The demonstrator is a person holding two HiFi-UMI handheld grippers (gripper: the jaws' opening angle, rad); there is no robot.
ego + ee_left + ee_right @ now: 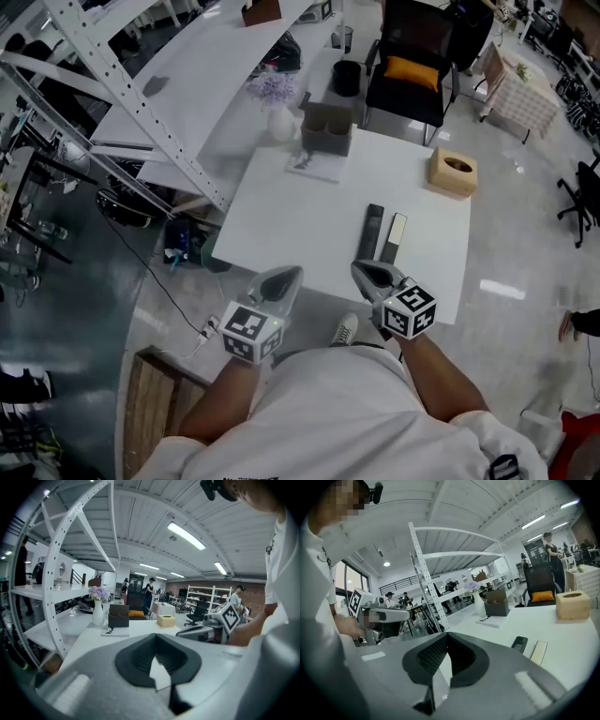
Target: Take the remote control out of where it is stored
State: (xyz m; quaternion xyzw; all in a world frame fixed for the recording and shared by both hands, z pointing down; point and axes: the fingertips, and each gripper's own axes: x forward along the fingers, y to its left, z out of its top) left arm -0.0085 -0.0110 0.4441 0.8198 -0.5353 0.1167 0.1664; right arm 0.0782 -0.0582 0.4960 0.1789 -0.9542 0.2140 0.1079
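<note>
Claws first: my left claw (284,275) sits at the near edge of the white table (281,216), jaws closed together and holding nothing. Far ahead of it, at the table's back edge, a white vase (280,123) carries purple flowers. Just right of the vase stands the dark grey storage box (326,129), upright on a flat white mat (314,166).

The dark remote control (372,232) is out of that box and well apart from it. It lies flat on the table just ahead of my right claw (362,270), pointing away from me. A pale slim bar (395,236) lies alongside it on the right, parallel and close. In the right gripper view the dark remote control (519,644) and the pale bar (538,652) show to the right of my jaws, not between them. My right claw is closed tight as well, with nothing in its grip. Further ahead and to its right, a tan tissue box (453,172) sits near the table's far right corner.
</note>
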